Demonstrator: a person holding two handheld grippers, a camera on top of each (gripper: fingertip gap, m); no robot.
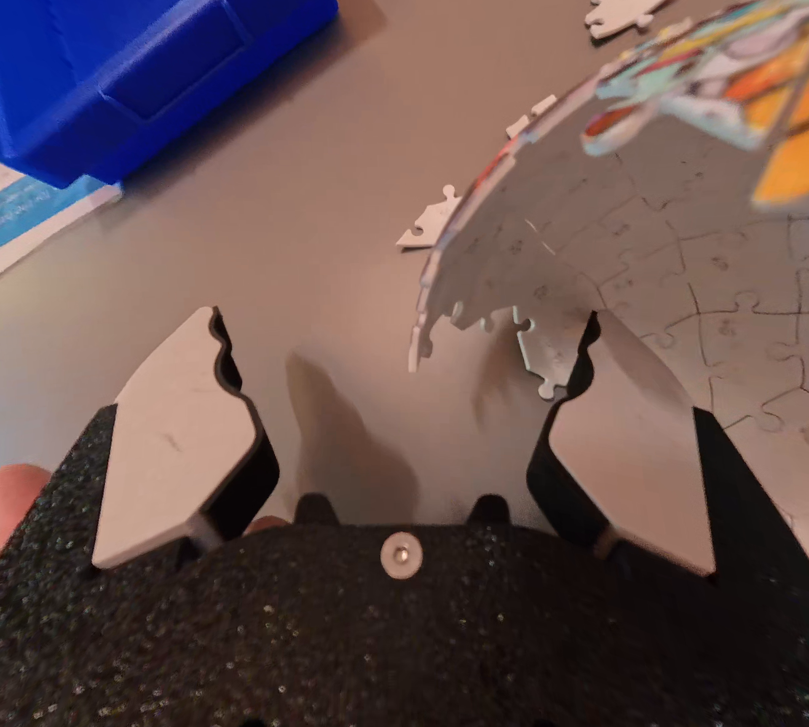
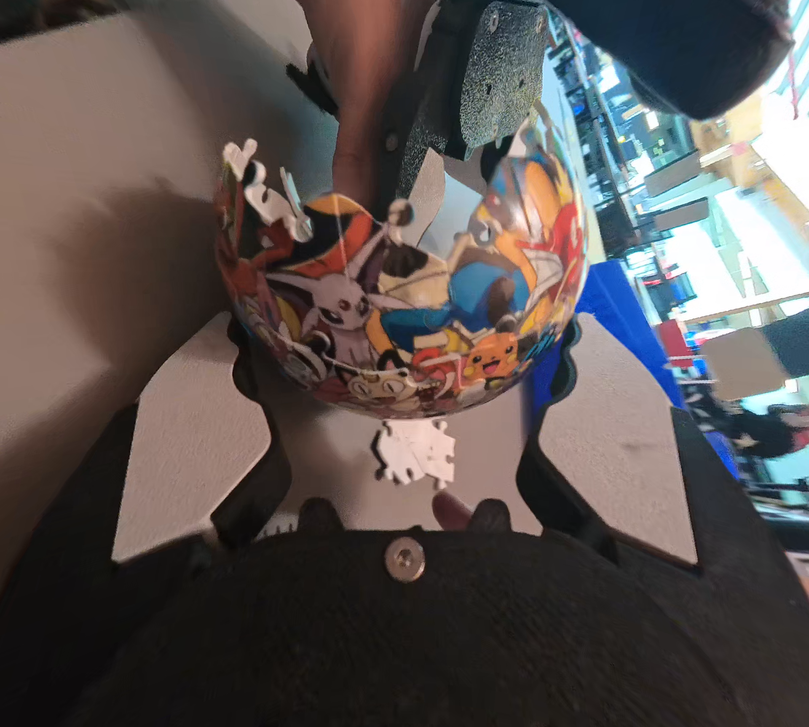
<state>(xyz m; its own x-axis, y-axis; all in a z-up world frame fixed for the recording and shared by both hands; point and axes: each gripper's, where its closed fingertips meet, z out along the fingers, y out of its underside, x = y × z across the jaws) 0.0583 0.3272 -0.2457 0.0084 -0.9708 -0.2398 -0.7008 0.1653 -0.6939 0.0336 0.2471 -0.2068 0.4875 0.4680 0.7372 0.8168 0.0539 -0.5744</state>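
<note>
Plastic puzzle-ball shell [image 2: 394, 312], thin and likely fragile (pieces could pop loose), is cradled between right gripper [image 2: 400, 338] fingers at its widest curve; left gripper [image 1: 405, 351] gapes wide, empty, its right fingertip against the rim.

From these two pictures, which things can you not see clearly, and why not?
- Right gripper grip on the puzzle ball: right wrist view, the ball hides the contact.
- Left gripper, right finger: left wrist view, touching the ball's shell or not is unclear.
- Blue bin: inside cut off by the edge.
- Loose pieces: printed sides face down, blurred.
</note>
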